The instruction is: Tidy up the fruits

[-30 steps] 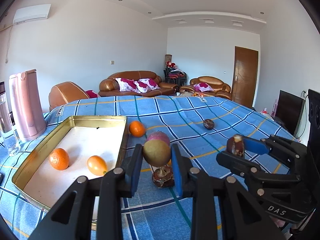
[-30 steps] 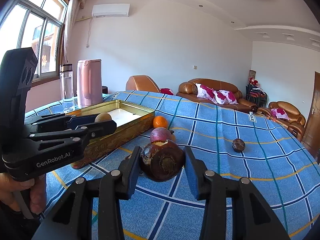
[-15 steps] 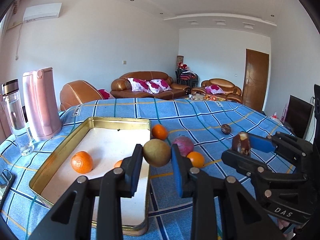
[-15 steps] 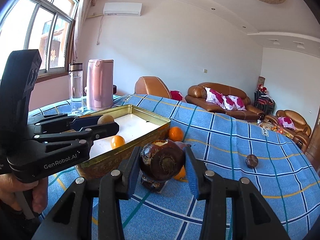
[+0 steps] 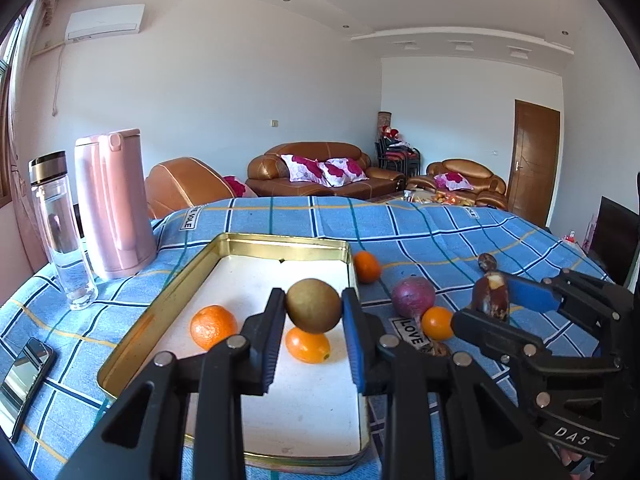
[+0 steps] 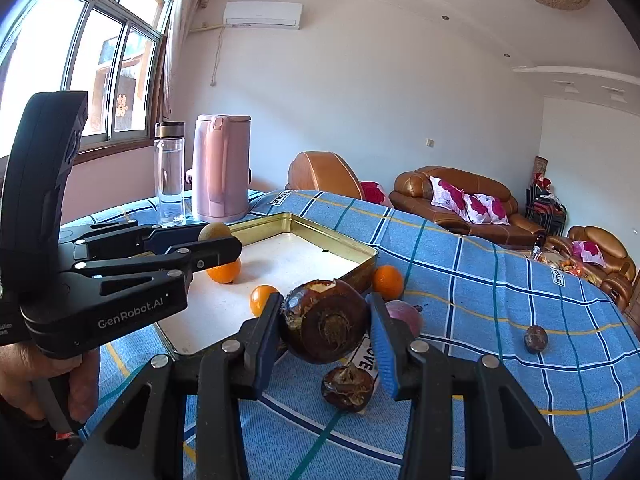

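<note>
My left gripper (image 5: 313, 312) is shut on a round brown-green fruit (image 5: 313, 305) and holds it above the gold tin tray (image 5: 160, 308), over two oranges (image 5: 213, 326) (image 5: 307, 345) that lie in it. My right gripper (image 6: 325, 326) is shut on a dark brown water chestnut (image 6: 325, 326) above the cloth, just right of the tray's (image 6: 366, 266) right wall. On the cloth beside the tray lie another dark chestnut (image 6: 347, 388), a purple fruit (image 5: 413, 295), two oranges (image 5: 367, 266) (image 5: 437, 322) and a small dark fruit (image 6: 535, 339) farther right.
A pink kettle (image 5: 112, 204) and a clear water bottle (image 5: 62, 232) stand left of the tray. A phone (image 5: 24, 380) lies at the front left. The table has a blue checked cloth (image 5: 440, 232). Sofas stand behind the table.
Both grippers have moved left with their fruits. The left one now hangs over the tray instead of the cloth; the right one has come close to the tray's right wall.
</note>
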`<state>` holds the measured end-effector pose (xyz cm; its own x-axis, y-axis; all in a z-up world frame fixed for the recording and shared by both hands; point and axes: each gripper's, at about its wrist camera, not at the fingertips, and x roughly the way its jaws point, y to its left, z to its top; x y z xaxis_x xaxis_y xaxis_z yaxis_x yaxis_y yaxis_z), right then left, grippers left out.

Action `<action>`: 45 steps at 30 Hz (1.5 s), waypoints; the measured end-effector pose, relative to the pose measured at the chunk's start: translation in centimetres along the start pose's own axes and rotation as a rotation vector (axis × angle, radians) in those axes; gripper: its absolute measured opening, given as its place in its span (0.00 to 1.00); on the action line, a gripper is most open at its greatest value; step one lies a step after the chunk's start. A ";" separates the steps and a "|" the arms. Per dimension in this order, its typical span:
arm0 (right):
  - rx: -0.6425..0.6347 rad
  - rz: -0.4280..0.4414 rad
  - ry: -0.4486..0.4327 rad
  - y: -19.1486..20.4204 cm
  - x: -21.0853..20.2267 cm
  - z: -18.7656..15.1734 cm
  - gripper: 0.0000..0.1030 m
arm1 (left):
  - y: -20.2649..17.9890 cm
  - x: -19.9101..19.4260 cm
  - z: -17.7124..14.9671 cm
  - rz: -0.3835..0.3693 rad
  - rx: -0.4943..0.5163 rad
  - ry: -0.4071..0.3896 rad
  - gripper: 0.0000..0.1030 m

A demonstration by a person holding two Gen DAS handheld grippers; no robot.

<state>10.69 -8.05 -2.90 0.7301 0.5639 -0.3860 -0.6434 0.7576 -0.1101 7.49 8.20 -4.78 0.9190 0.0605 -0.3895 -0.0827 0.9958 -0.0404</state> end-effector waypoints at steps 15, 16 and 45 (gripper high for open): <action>-0.018 0.059 -0.001 2.1 2.2 1.4 0.43 | 2.9 0.3 0.2 0.073 -0.008 0.018 0.29; -0.018 0.062 -0.001 2.2 2.3 1.6 0.43 | 3.2 0.3 0.2 0.079 -0.008 0.018 0.29; -0.004 0.139 0.046 4.9 6.8 2.0 0.43 | 8.6 2.5 -0.4 0.194 -0.041 0.114 0.29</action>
<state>12.96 0.18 -4.23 0.6226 0.6478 -0.4390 -0.7386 0.6717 -0.0564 8.96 16.85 -6.46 0.8352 0.2405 -0.4947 -0.2718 0.9623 0.0089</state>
